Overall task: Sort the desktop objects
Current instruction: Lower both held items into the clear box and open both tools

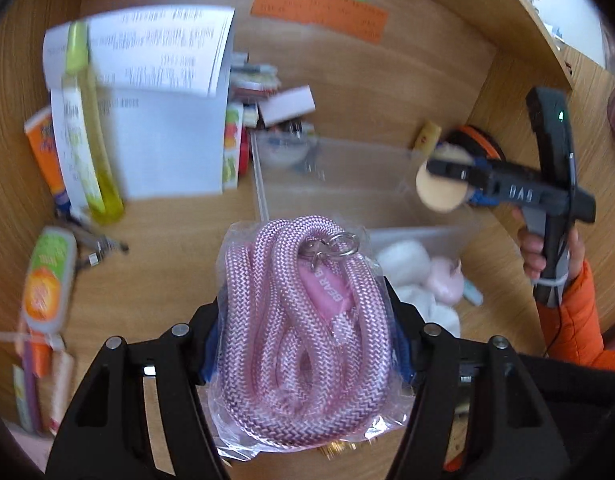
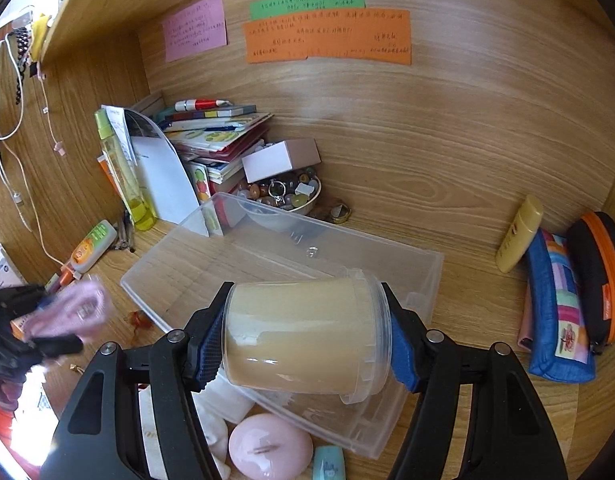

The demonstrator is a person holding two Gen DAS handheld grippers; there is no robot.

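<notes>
Left wrist view: left gripper [image 1: 303, 344] clamps bagged pink rope [image 1: 303, 320], lifted above the desk's front edge. Right gripper [image 2: 305, 340] clamps tan-filled clear jar [image 2: 307, 336] over clear plastic bin [image 2: 427, 268]. Step: carrying. Next, probably lower both into bin, then release.

Right wrist view: the clear bin [image 2: 243, 248] lies at frame centre on the desk [image 2: 447, 184]. Behind it, the bowl of stones [image 2: 291, 196]; the box [image 2: 281, 158] rests above the bowl. Stacked books [image 2: 215, 136] stand upper left. Pouches [image 2: 559, 308] lean at right.
</notes>
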